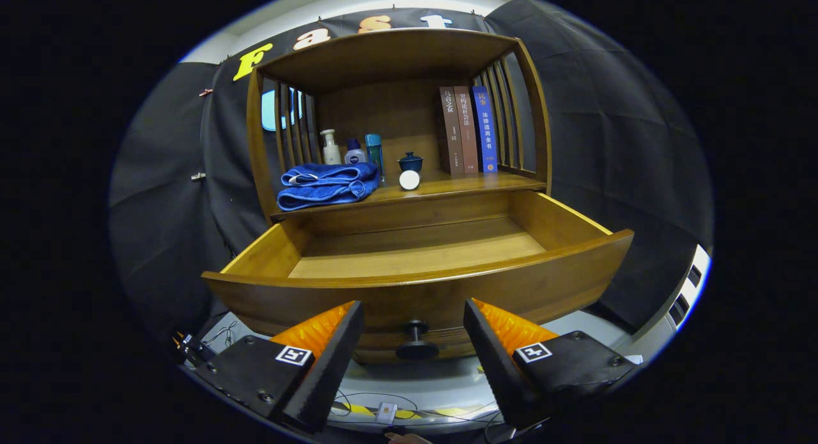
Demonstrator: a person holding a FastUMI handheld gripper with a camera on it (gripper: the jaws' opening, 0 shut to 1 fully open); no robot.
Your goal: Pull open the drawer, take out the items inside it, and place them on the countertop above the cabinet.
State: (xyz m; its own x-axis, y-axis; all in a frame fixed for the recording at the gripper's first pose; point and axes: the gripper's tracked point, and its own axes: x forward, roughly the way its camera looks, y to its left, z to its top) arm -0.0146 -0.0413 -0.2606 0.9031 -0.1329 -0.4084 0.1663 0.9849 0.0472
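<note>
A: Why does the gripper (414,316) sit low in the frame with its fingers apart?

B: They straddle the drawer's knob (416,340) without touching it, holding nothing. The drawer (422,284) stands pulled out at centre, its floor looking bare.

A: And the items?

B: The blue towel (327,184), small white round object (409,179) and blue lidded cup (410,161) rest on the countertop (460,187) above, so the task seems nearly finished.

Black cloth wall (607,131) behind; pale floor (434,383) strewn with cables (364,399).
</note>
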